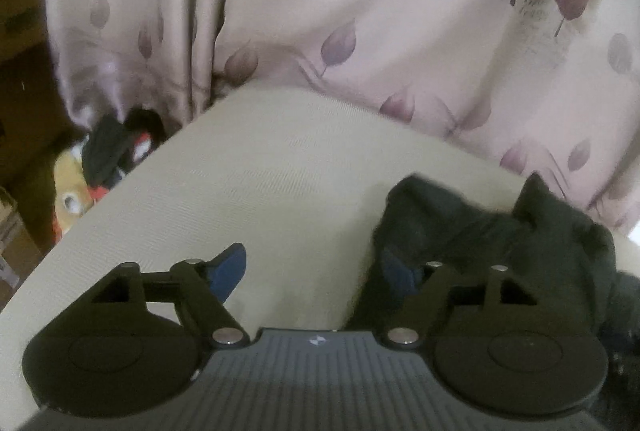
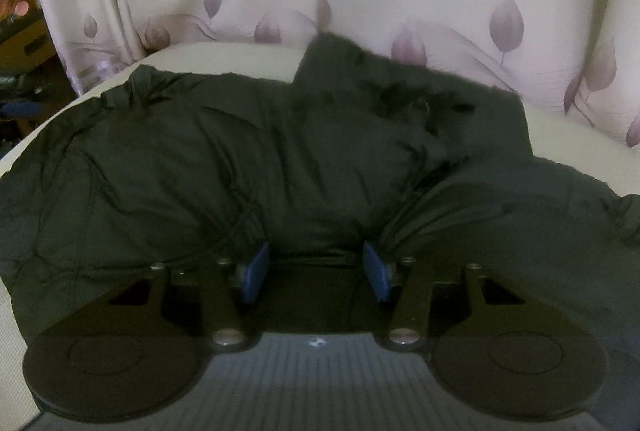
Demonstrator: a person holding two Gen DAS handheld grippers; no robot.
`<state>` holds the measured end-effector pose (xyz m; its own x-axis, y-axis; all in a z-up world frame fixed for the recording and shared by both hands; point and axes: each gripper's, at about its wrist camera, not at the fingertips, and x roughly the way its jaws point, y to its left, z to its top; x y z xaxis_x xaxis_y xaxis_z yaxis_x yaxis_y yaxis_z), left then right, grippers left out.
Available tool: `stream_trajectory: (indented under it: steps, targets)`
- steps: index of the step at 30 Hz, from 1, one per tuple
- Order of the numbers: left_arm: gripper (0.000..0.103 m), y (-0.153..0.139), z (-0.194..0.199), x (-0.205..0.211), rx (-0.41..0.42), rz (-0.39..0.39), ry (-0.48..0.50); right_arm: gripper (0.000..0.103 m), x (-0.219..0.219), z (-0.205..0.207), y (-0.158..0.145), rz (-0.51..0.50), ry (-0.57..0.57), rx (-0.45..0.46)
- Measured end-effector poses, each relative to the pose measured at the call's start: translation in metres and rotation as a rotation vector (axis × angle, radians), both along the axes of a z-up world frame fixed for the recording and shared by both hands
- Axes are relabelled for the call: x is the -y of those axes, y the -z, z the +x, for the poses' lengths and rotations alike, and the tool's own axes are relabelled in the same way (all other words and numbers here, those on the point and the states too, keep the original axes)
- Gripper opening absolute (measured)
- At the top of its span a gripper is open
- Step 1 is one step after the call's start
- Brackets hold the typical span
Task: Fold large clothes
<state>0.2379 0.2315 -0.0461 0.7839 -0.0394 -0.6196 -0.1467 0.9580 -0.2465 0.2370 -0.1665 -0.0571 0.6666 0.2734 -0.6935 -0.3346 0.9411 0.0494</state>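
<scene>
A large dark padded garment [image 2: 280, 159] lies crumpled across the beige surface [image 2: 580, 159] and fills most of the right wrist view. My right gripper [image 2: 316, 269] is shut on a thick fold of it: fabric bulges between the blue pads [image 2: 256, 271] and creases run out from them. In the left wrist view only one end of the garment [image 1: 500, 231] shows, at the right. My left gripper [image 1: 312, 271] stands open over bare beige surface [image 1: 280, 191]. Its right fingertip sits against the garment's edge, and nothing lies between its fingers.
A pale curtain with purple leaf print [image 1: 400, 31] hangs close behind the far edge of the surface. Past the surface's left edge, lower down, lie stuffed toys [image 1: 76, 191] and cardboard boxes [image 1: 16, 243]. More clutter shows at the far left [image 2: 20, 31].
</scene>
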Motion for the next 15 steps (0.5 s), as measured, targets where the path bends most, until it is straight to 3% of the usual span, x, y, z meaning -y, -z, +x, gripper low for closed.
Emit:
stream_trajectory:
  steps: [6,12,15]
  targets:
    - [0.086,0.020,-0.006,-0.002,-0.016,-0.023,0.151,0.051,0.003,-0.001,0.000,0.028,0.008,-0.004]
    - [0.076,0.044,0.025,-0.008,-0.095,-0.260,0.365,0.051,0.006,-0.005,0.003,0.055,0.019,0.011]
    - [0.077,0.054,0.042,-0.007,-0.114,-0.287,0.447,0.051,0.007,-0.006,0.003,0.058,0.018,0.016]
